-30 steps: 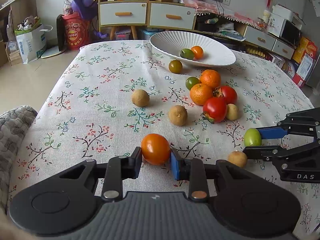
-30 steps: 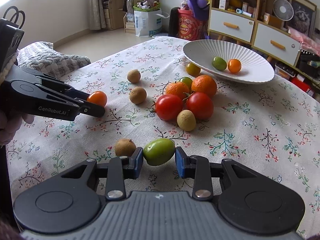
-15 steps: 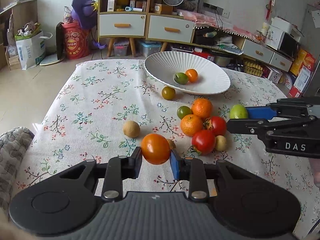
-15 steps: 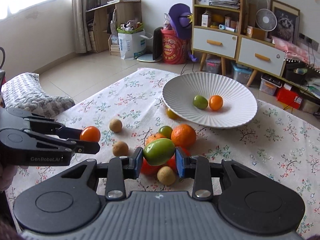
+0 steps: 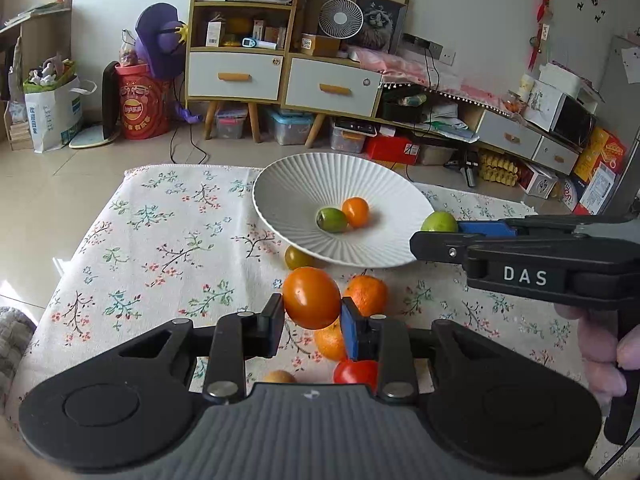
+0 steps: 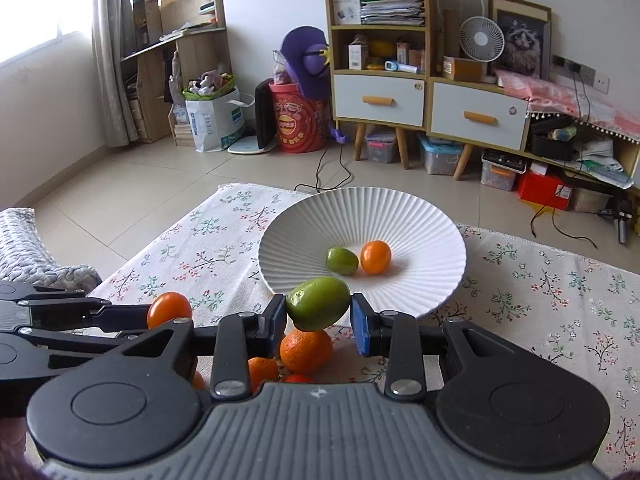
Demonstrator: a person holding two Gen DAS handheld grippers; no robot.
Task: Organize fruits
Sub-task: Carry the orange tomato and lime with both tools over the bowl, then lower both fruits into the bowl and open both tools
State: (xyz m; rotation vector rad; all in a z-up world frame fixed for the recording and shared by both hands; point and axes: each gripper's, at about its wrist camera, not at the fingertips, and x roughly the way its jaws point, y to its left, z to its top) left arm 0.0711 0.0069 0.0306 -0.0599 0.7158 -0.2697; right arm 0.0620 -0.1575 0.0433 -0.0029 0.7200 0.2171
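White plate (image 6: pixel 420 216) lies just ahead; our right gripper (image 6: pixel 319 314), clasping green fruit (image 6: pixel 318 303), is nearer than left (image 5: pixel 311 316) clasping orange fruit (image 5: pixel 311 297).

left gripper (image 5: pixel 312 318): up off the table, two fingers squeezed tight on the orange tomato (image 5: pixel 311 298) | right gripper (image 6: pixel 319 320): up off the table, two fingers squeezed tight on the green tomato (image 6: pixel 318 303) | right hand (image 5: pixel 604 354): wrapped round its gripper's handle | both grippers side by side, pointing the same way
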